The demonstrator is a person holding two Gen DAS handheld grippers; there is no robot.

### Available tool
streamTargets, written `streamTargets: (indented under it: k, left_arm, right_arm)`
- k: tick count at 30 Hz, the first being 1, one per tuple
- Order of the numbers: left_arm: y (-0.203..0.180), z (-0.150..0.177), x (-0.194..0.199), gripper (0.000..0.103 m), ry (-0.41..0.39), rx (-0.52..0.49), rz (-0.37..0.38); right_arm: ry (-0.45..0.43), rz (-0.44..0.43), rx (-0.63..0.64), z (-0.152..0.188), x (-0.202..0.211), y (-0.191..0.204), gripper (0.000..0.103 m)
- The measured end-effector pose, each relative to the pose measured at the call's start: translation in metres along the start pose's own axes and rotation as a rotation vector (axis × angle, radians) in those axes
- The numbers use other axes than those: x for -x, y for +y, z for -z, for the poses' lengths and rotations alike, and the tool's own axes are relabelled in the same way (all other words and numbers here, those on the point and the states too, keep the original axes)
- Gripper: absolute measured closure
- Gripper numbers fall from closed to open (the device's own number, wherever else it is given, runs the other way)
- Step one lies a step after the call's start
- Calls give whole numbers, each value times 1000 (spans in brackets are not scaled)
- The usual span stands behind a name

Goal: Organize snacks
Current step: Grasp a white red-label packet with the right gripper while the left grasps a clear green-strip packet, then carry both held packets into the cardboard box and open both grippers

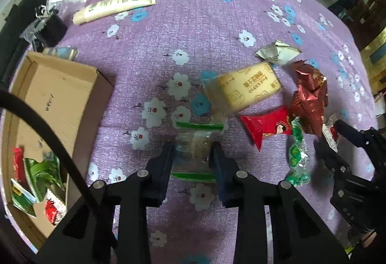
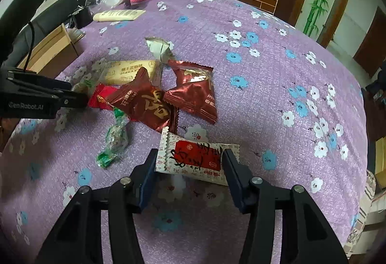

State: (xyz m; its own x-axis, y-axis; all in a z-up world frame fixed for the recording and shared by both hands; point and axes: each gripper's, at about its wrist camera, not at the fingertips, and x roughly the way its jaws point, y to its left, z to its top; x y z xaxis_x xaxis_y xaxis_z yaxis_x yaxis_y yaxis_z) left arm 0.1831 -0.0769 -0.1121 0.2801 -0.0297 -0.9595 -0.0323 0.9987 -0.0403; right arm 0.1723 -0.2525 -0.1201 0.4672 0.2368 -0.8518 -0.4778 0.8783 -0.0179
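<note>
On a purple floral tablecloth in a wood-panelled room, the left gripper clamps a clear green-edged snack packet; the right gripper brackets a white-and-red packet, grip uncertain, beside a cardboard box.

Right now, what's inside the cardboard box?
The cardboard box holds several snack packets: a green one, red ones, a red-and-white one. A black cable hides some.

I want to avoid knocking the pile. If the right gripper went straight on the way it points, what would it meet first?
The white-and-red snack packet already between the right gripper fingers, jaws open around it. Beyond it lie the dark red packets, though depth is hard to judge.
</note>
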Motion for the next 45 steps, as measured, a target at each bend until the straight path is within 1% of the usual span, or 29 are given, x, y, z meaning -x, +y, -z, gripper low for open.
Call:
streamTargets:
  k: [5,9,12,14,17,18,19,21,22,24,25,28,31,35,36,38,39,40,41,42,43,44,45]
  left_arm:
    - [14,10,5,73,11,25,60]
    - [21,24,10,73,12,15,57]
    - [24,27,11,72,13,18,64]
    - [26,26,11,72,16,23,71]
    - [27,27,12,72,21,23,79]
    - [27,28,12,72,21,22,81]
    - [28,28,12,72,21,23,83]
    - [30,29,13,72,21,24,88]
    - [28,25,11,72,21,25,89]
    - [29,27,12,72,18,21,90]
    - [29,28,12,72,16,20,88]
    - [25,29,12,72,5,8,71]
    - [20,33,13,71,-4,-13,51]
    - [17,39,16,71,-5,-38,48]
    - [18,40,17,71,-4,-41,51]
    - [17,40,16,71,-1,-43,53]
    - [17,40,16,71,-3,-45,54]
    - [18,40,16,71,-4,-45,54]
    - [17,40,16,71,-5,-44,54]
    - [17,40,16,71,-9,-47,52]
    - [16,40,16,71,-11,-50,49]
    - [15,41,15,71,-15,-55,44]
    - [14,42,16,70,-17,-61,40]
  right_arm:
    - [-5,19,-27,-1,4,3,60]
    - [-16,17,-71,4,8,0,62]
    - [-20,19,-84,6,7,0,62]
    - [-21,55,-57,5,5,4,55]
    - [-20,100,18,2,0,10,45]
    - [-27,100,27,1,-1,9,40]
    - [-24,92,36,-1,-3,7,37]
    - [-25,63,28,-3,-5,0,36]
    - [-17,37,9,-5,-7,-4,37]
    - [-9,24,-19,-5,-8,-7,38]
    - [-8,25,-19,-5,-7,-5,43]
    - [6,15,-32,-3,-2,-4,52]
    - [6,3,-67,3,4,-5,58]
    - [-3,28,-138,14,12,-11,58]
    - [-7,37,-190,20,18,-18,58]
    - [19,43,-245,32,25,-26,58]
    - [32,59,-270,40,32,-30,56]
    - [43,37,-289,44,37,-34,54]
    - [27,-17,-338,48,45,-39,51]
    - [-1,-43,-388,48,51,-44,37]
    - [-26,-42,-422,46,56,-47,27]
    - [-36,-33,-427,44,56,-47,26]
    - [-49,8,-417,37,55,-45,26]
